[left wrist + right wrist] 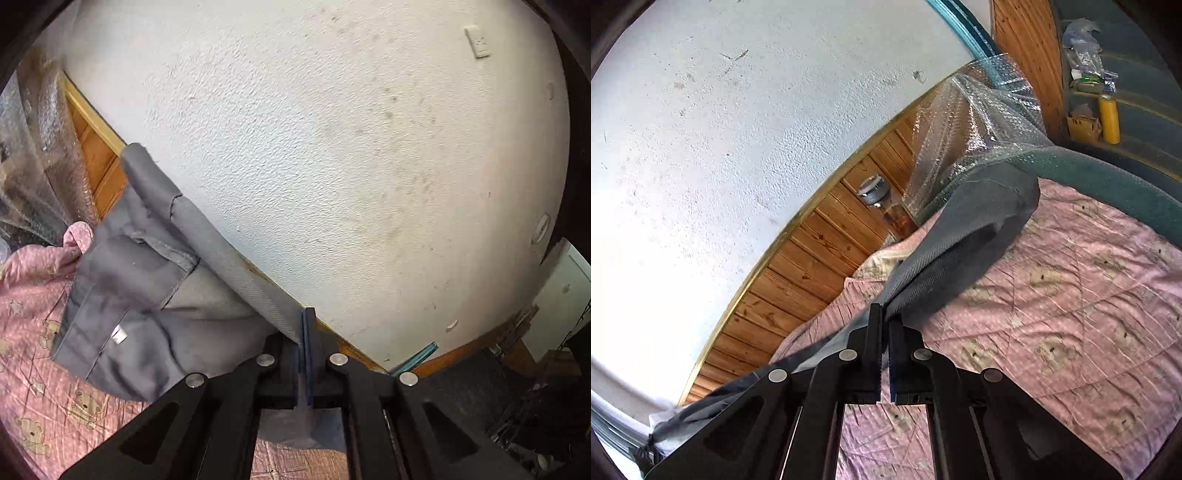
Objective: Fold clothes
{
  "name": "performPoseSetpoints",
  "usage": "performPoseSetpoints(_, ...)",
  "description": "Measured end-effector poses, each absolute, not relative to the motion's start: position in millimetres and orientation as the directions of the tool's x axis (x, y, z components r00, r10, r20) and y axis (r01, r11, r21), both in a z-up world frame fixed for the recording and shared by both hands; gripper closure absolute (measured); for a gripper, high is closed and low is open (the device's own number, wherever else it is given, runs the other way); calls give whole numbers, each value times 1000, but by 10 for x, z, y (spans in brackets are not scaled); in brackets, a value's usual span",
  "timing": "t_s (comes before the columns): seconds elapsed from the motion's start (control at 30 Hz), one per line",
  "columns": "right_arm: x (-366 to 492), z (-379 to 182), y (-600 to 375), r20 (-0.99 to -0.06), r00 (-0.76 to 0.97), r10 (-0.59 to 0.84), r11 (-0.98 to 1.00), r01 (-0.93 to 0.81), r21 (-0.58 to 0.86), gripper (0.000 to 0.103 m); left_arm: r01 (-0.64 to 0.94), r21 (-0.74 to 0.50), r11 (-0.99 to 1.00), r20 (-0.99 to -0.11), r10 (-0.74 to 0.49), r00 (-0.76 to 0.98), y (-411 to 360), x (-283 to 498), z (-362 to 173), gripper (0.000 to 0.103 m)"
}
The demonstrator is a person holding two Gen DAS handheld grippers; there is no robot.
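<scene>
Gripping one grey garment [155,295] between them, left gripper [306,332] and right gripper [884,321] jaws clench its edge, stretched taut above the pink quilt [1071,314].

A bed covered by a pink quilt [1071,295] printed with teddy bears carries everything. A grey garment [147,295] hangs over it, its lower folds near the quilt; whether they touch it is unclear.

garment [147,295] above quilt [33,302], wall [332,147] behind
</scene>
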State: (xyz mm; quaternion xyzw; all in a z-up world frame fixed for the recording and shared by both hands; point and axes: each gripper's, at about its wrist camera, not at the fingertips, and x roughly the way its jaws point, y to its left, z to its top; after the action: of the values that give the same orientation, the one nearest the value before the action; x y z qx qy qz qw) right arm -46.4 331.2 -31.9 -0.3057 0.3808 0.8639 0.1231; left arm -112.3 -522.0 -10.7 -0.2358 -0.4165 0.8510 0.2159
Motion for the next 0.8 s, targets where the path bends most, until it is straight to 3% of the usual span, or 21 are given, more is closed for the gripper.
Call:
performPoseSetpoints(0.1, -221, -943, 3249, -733, -678, -54, -659, -527, 536, 102, -32, -805, -593, -365, 536, -761, -5403, -480, -699, 101)
performPoseSetpoints(0.27, 115, -2454, 3172, -910, -403, -98, -588, -714, 379, 102, 354, -717, -600, -668, 445, -597, -5575, 435, -2413, 101)
performPoseSetpoints(0.33, 177, -2583, 3175, -924, -374, -81, -588, -731, 348, 102, 451, -661, -599, -740, 422, -524, -5577, 601, -2877, 100)
performPoseSetpoints(0.47, 164, -2465, 3179, -930, -365, -35, -616, -725, 308, 99, 511, -677, -530, -729, 390, -562, -5638, 801, -3023, 97)
performPoseSetpoints(0.57, 121, -2357, 3220, -939, -343, -2, -637, -724, 265, 97, 529, -689, -496, -719, 371, -588, -5779, 894, -2920, 85)
performPoseSetpoints(0.63, 118, -2162, 3175, -948, -309, 77, -660, -729, 183, 88, 539, -696, -474, -710, 341, -617, -5921, 942, -2841, 71)
performPoseSetpoints(0.7, 57, -1939, 3082, -936, -304, 176, -678, -727, 109, 83, 535, -709, -460, -691, 303, -656, -6049, 934, -2736, 64)
performPoseSetpoints(0.8, -134, -1755, 2934, -912, -356, 203, -744, -662, 93, 79, 467, -749, -470, -634, 305, -711, -6106, 751, -2509, 63)
